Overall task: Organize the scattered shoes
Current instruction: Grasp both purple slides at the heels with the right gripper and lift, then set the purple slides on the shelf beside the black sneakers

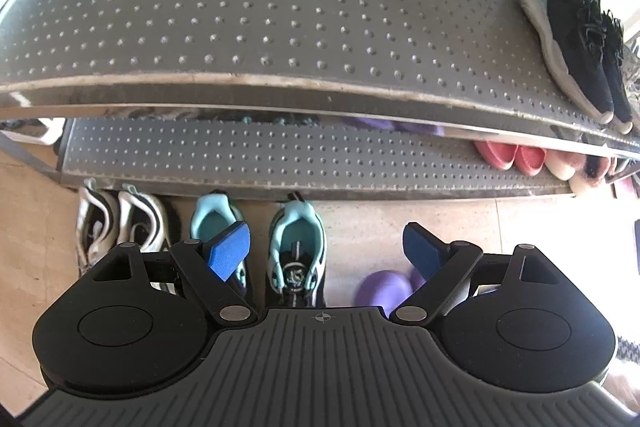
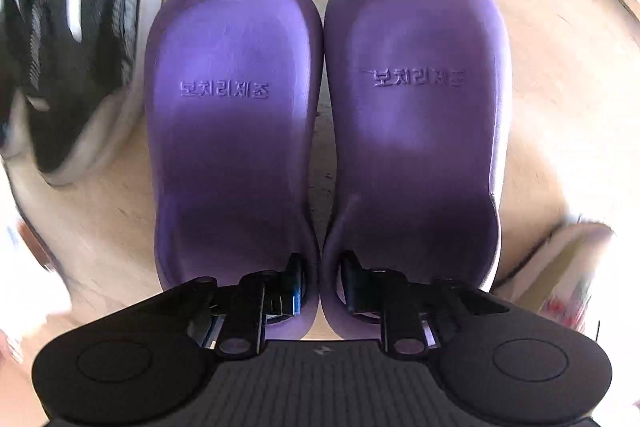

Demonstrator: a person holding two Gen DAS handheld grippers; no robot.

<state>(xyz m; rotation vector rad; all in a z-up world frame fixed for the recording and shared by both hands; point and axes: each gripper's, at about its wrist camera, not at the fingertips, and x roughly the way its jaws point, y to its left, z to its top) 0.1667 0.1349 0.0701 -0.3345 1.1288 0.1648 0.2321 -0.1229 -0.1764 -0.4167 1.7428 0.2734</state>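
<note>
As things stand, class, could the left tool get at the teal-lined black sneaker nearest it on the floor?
Probably yes. The left tool hangs open above the teal-lined black sneaker, whose opening faces up between the blue pads. Nothing lies over it; the grey studded metal shelf ends beyond its heel.

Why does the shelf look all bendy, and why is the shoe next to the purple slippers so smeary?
Left wrist view: the fisheye lens bows the straight shelf; everything is sharp. Right wrist view: the sneaker at the edge is smeared by motion blur, while the purple slippers stay fairly crisp, with the right gripper shadowing their heels.
</note>
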